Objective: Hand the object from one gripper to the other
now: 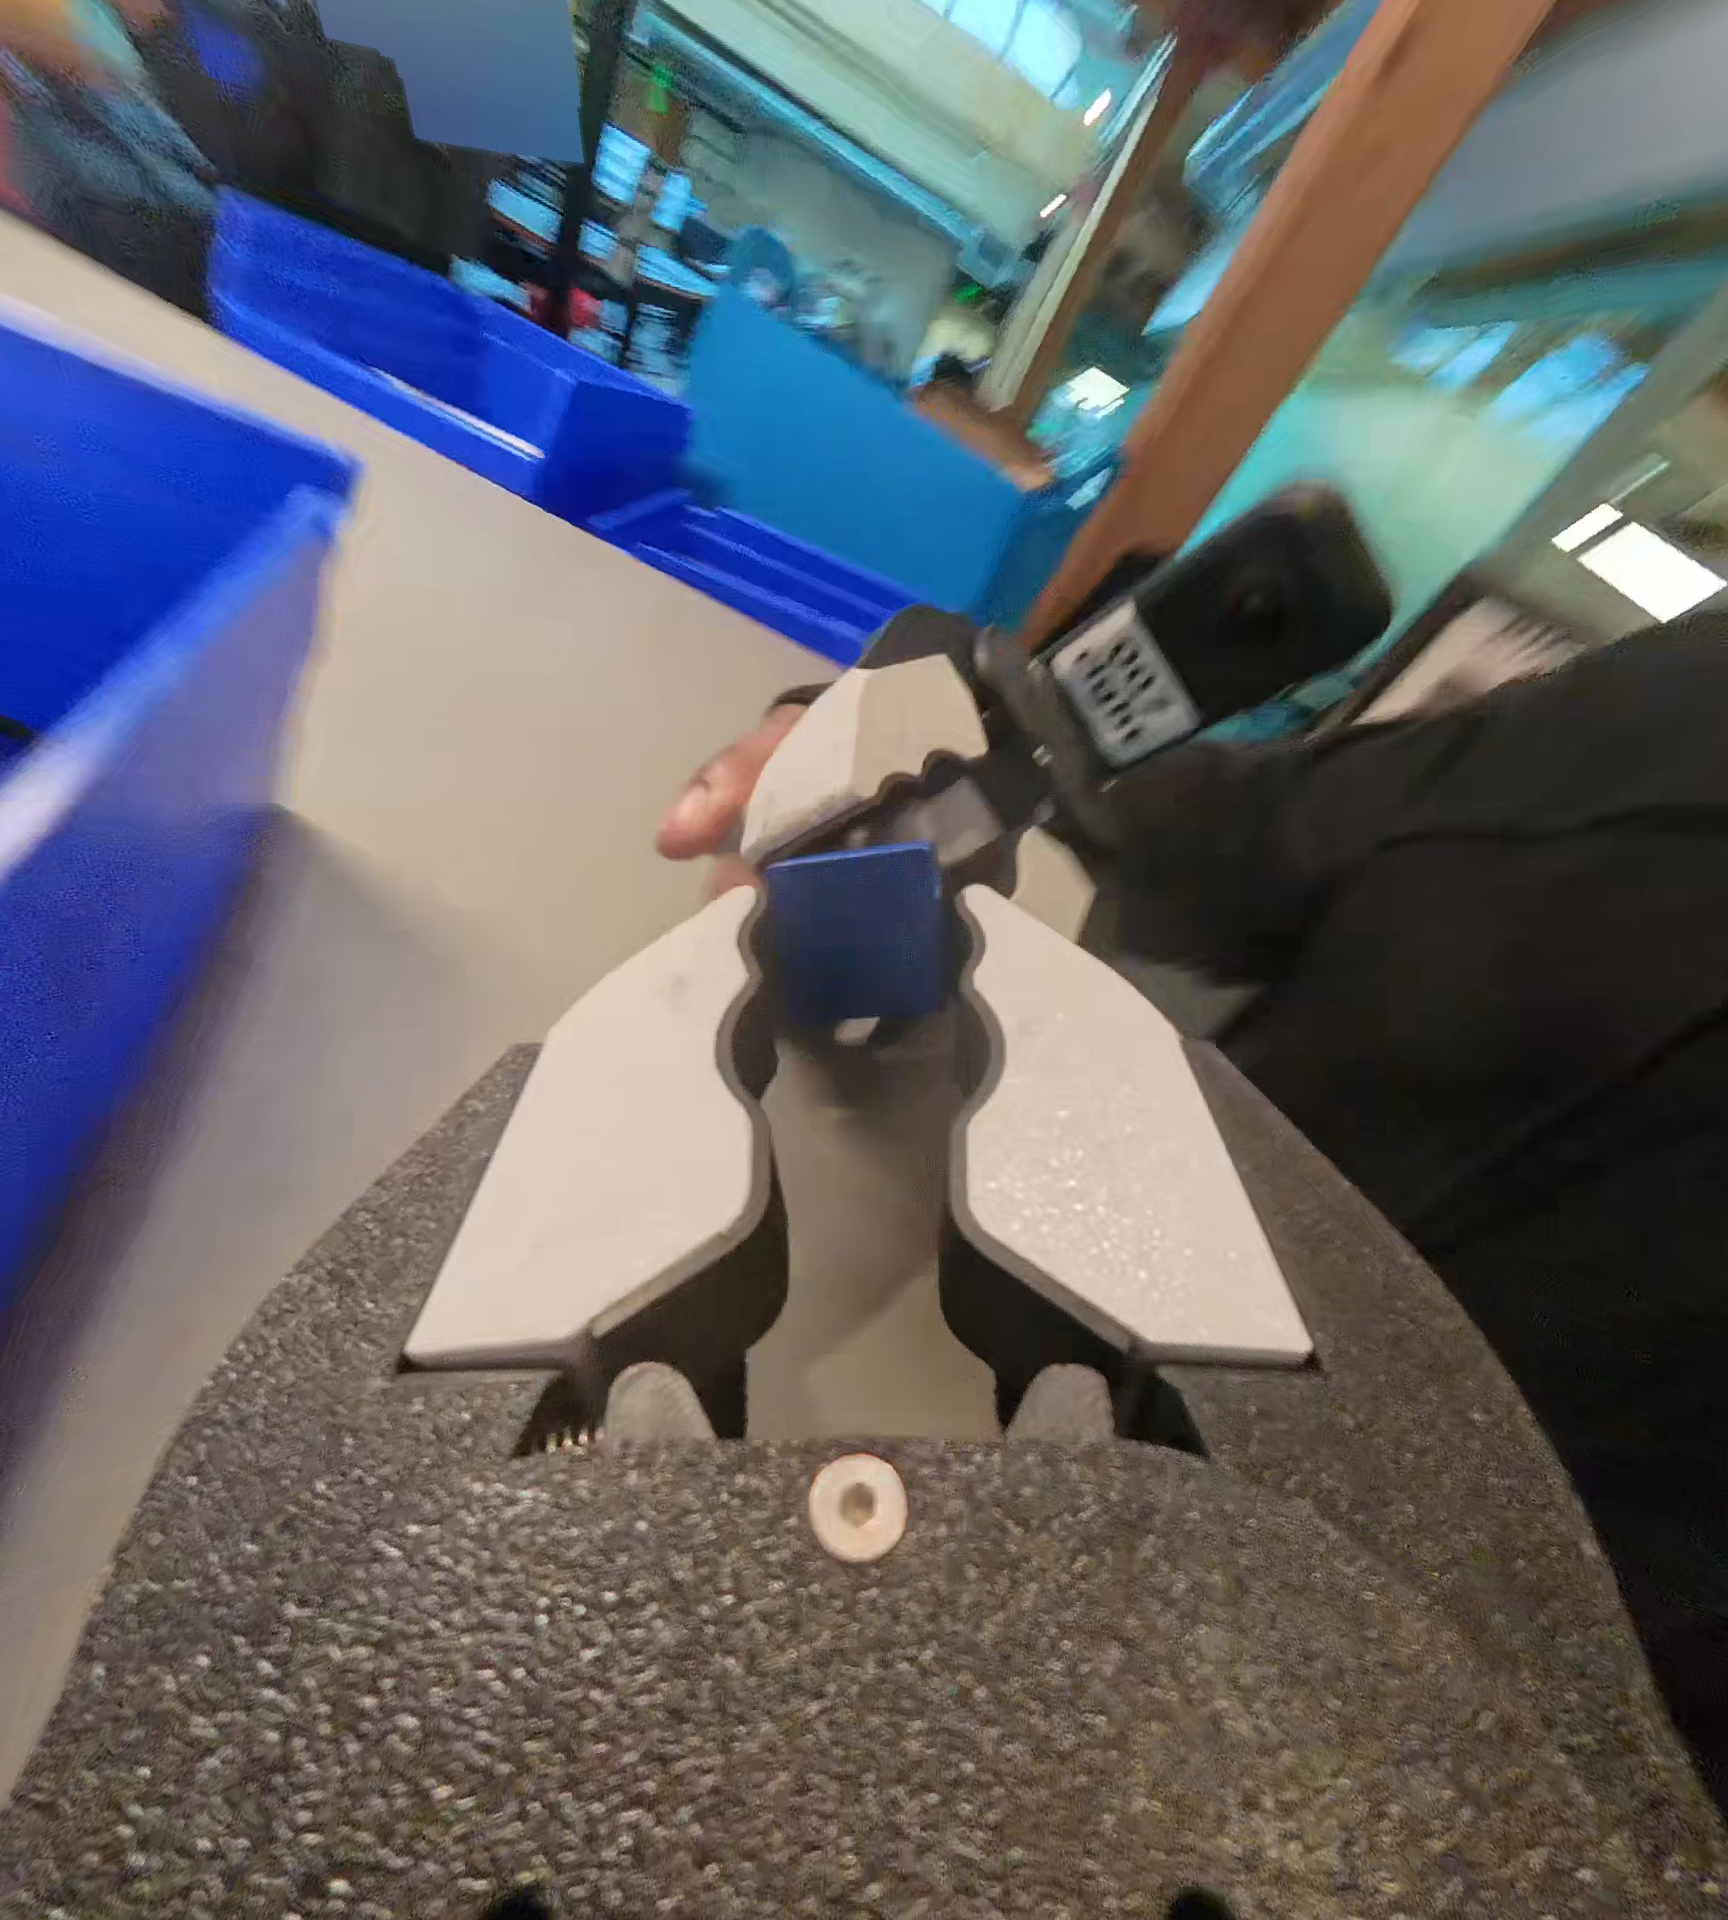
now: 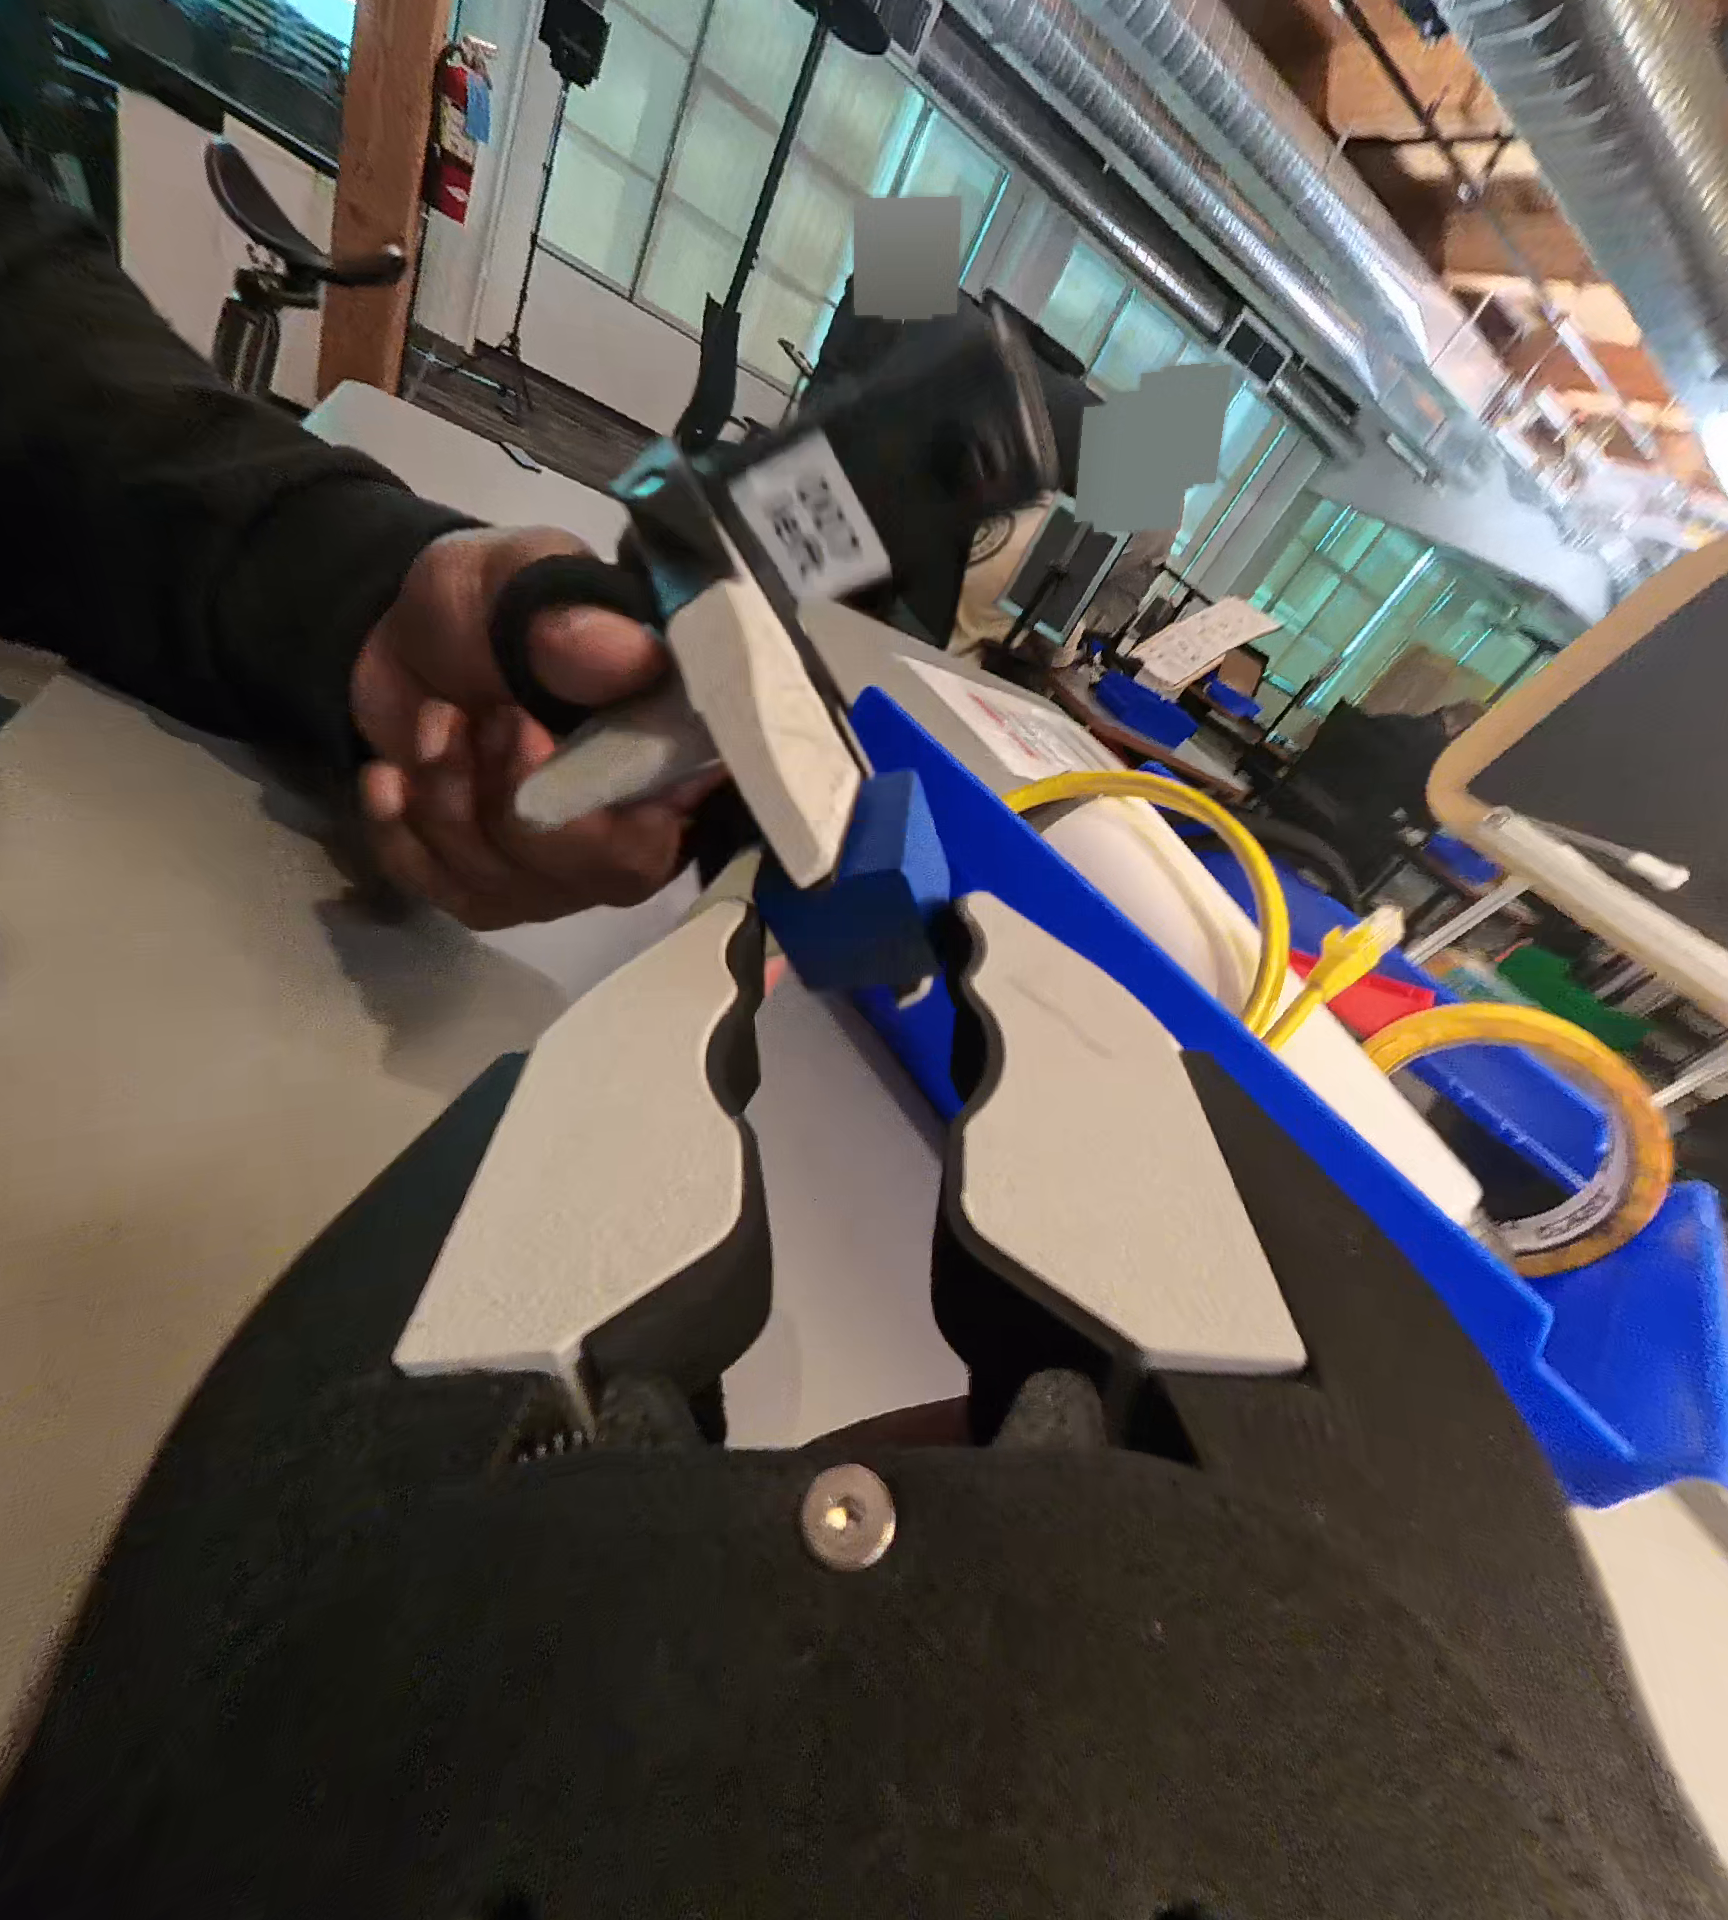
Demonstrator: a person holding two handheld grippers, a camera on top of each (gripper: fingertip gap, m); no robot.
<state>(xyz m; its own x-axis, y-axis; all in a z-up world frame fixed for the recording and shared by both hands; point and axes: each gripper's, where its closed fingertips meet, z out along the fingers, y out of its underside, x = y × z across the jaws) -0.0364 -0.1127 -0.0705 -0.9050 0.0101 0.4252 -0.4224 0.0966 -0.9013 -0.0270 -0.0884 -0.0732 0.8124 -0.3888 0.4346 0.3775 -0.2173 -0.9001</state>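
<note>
A small blue block [image 1: 855,945] sits between the fingertips of my left gripper [image 1: 860,935], which is shut on it. In the right wrist view the same blue block [image 2: 870,894] sits between the fingertips of my right gripper [image 2: 855,935], which is also closed on its sides. The two grippers meet at the block at an angle, held above the grey table [image 1: 486,675]. The right gripper [image 1: 881,847] reaches the block from above in the left wrist view. The left gripper [image 2: 787,883] covers the block's upper left corner in the right wrist view.
A large blue bin [image 1: 60,623] stands close on the left and more blue bins [image 1: 444,343] at the table's far edge. Just behind the block, a blue bin [image 2: 1618,1382] holds a yellow cable [image 2: 1244,862], a tape roll [image 2: 1556,1132] and a white object [image 2: 1182,914]. A person's hand [image 2: 486,748] holds the left gripper.
</note>
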